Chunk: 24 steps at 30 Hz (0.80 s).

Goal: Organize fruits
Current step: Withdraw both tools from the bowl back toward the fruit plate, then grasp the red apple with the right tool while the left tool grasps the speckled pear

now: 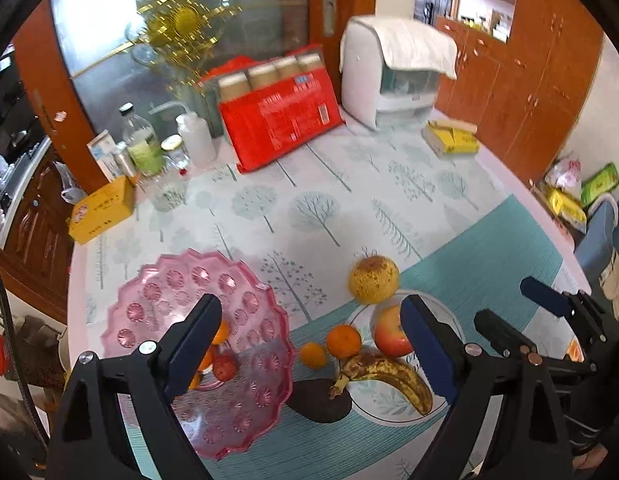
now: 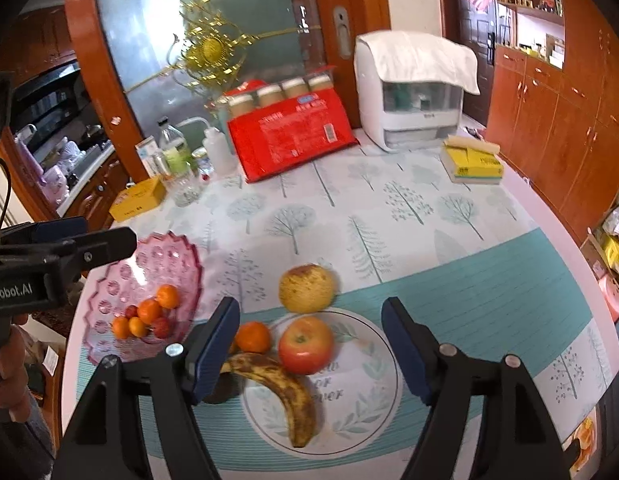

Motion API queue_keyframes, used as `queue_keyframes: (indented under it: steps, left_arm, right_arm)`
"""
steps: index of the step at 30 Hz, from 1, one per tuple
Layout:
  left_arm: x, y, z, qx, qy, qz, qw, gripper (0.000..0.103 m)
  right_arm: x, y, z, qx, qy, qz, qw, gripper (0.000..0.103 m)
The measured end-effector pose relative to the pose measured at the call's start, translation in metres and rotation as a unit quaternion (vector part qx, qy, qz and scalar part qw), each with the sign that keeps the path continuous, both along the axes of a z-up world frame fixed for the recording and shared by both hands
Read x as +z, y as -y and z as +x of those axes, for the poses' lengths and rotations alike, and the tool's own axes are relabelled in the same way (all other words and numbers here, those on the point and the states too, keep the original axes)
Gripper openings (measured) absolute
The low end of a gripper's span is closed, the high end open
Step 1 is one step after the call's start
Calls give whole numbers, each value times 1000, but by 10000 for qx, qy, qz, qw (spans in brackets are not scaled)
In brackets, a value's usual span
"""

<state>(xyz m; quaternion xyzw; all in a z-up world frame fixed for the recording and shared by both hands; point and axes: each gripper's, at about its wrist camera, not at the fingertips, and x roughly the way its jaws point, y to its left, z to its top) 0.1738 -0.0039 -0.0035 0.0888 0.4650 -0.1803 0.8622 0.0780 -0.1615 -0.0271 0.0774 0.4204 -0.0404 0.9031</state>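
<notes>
Holding both tools above the table, I am gripping nothing in either one. My left gripper (image 1: 313,344) is standing with its jaws wide apart, empty, hanging over the pink bowl (image 1: 149,300) and the white plate (image 1: 389,404); its near finger is covering part of the fruit in the bowl, so from that camera I am seeing only slivers of orange and one small red fruit (image 1: 223,367). My right gripper (image 2: 311,346) is also spread, with air between the pads, above the plate (image 2: 361,392).

From the right camera the bowl (image 2: 109,288) is showing its contents better: several small oranges (image 2: 149,311) and red fruits huddling together at its near side, though I am unable to count them surely. On the plate an apple (image 2: 305,344) is touching a spotted banana (image 2: 281,392). A yellow-brown round fruit (image 2: 307,288) is sitting just beyond the plate's rim, and another orange (image 2: 252,336) is lying beside the rim on the left. Something dark (image 2: 221,390) is lying by the banana's stem, half hidden behind my finger; I am unable to tell what it is. A hand (image 2: 7,372) holding the left tool is showing at the edge.
</notes>
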Motion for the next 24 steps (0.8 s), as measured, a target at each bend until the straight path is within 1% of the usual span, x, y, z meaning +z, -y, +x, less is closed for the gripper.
queue_keyframes:
  steps: [4, 9, 12, 15, 24]
  left_arm:
    - [-23, 9, 4, -109, -187, 71, 9997, 90]
    - [-45, 15, 6, -191, -343, 214, 9990, 90]
    - [-58, 15, 7, -196, -473, 246, 9984, 90]
    - [-69, 12, 7, -176, -607, 243, 9977, 90]
    - [-93, 3, 9, -78, -871, 232, 9959, 90]
  right_arm:
    - [-26, 9, 11, -120, -316, 58, 9994, 74]
    - [-64, 21, 20, -301, -751, 396, 9959, 74]
    - [-82, 24, 24, -391, -945, 562, 9932, 74]
    - [-96, 27, 28, -436, -1115, 701, 9903, 74]
    - [-119, 20, 40, -361, -1388, 869, 9858, 74]
